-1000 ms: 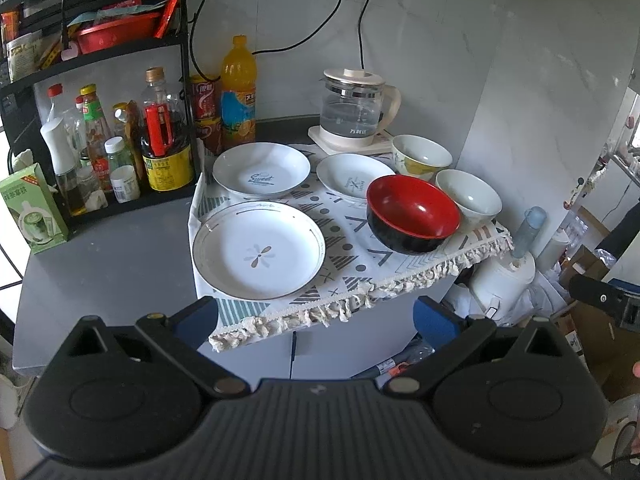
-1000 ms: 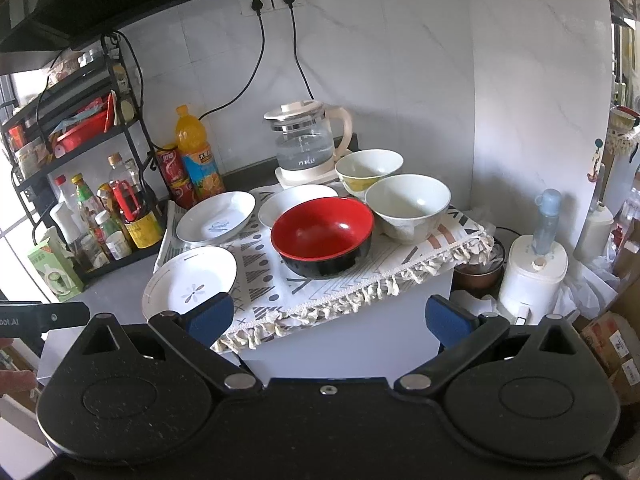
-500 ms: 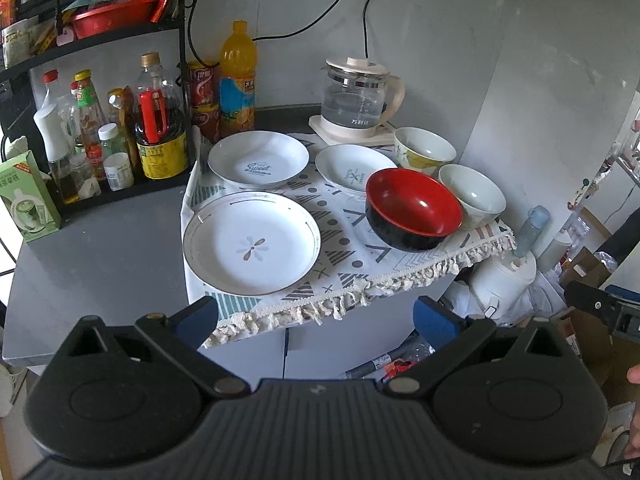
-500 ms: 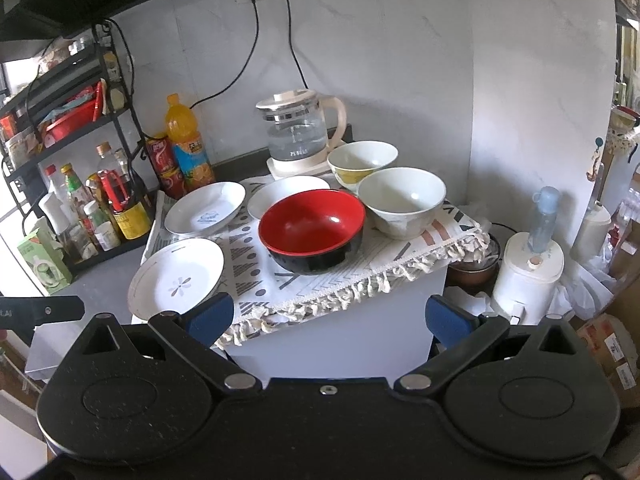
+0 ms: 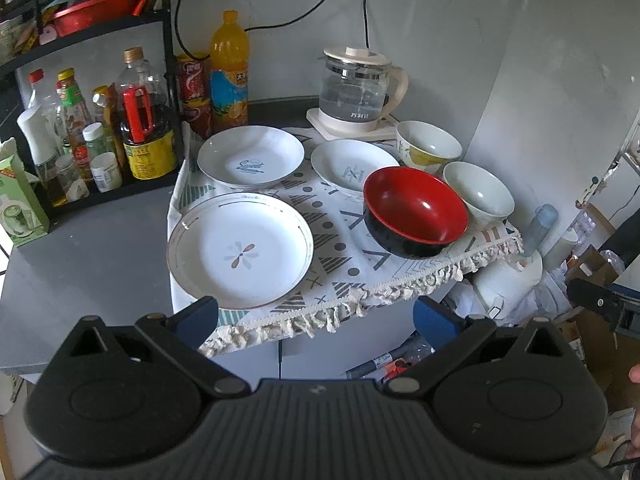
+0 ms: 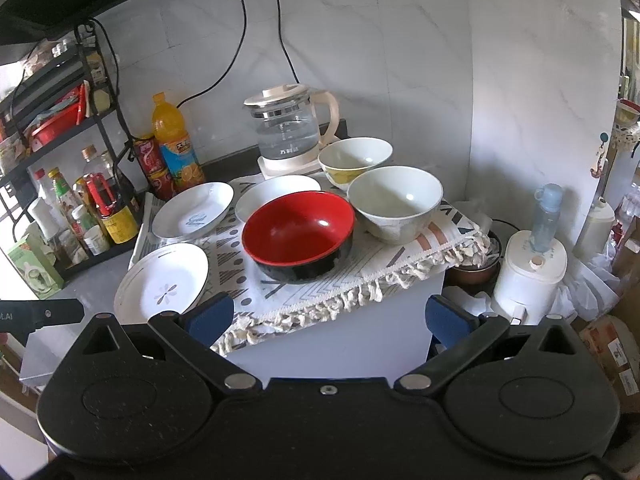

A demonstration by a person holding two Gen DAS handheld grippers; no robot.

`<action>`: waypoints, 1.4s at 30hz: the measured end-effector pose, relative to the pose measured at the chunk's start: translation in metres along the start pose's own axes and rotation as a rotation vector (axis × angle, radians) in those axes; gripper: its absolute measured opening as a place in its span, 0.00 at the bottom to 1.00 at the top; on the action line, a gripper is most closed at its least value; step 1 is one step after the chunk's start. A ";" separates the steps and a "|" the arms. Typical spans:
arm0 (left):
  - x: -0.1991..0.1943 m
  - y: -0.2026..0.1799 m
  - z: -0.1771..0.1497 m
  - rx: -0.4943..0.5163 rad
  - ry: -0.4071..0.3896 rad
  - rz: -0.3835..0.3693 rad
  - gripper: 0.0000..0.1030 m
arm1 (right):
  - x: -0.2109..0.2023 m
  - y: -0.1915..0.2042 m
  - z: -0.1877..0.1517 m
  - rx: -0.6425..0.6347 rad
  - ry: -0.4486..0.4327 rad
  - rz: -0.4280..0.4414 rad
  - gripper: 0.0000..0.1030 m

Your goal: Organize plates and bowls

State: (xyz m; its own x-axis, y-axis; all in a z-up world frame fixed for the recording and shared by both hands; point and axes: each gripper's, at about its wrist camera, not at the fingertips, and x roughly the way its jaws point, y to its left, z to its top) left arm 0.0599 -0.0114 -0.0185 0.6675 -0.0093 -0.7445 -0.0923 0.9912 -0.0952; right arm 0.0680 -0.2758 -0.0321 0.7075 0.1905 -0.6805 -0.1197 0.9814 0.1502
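On a patterned cloth lie three white plates: a large flower plate at the front left, a "Sweet" plate behind it and a smaller plate to the right. A red-and-black bowl, a white bowl and a yellow-patterned bowl stand at the right. My left gripper is open and empty just before the flower plate's near rim. My right gripper is open and empty in front of the red bowl.
A glass kettle stands at the back by the wall. An orange soda bottle, cans and a rack of sauce bottles line the left. A white appliance and boxes sit low at the right, beyond the table edge.
Both grippers have moved closer to the table. The left one has drawn up to the flower plate, the right one toward the red bowl. Both stay open.
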 end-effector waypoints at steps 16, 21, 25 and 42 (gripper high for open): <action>0.075 -0.017 0.075 0.030 0.040 -0.024 1.00 | 0.063 -0.003 0.050 -0.029 0.015 -0.039 1.00; 0.102 -0.018 0.099 0.045 0.051 -0.057 0.99 | 0.085 -0.004 0.065 -0.029 0.015 -0.061 1.00; 0.124 -0.017 0.112 0.071 0.059 -0.069 0.99 | 0.104 0.002 0.072 -0.053 0.014 -0.070 1.00; 0.190 -0.041 0.144 0.145 0.132 -0.191 0.99 | 0.159 -0.016 0.094 0.123 0.054 -0.207 1.00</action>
State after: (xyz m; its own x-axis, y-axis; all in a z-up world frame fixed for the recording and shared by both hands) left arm 0.2973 -0.0343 -0.0607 0.5594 -0.2060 -0.8029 0.1390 0.9782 -0.1541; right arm 0.2483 -0.2637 -0.0751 0.6694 -0.0096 -0.7428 0.1120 0.9898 0.0882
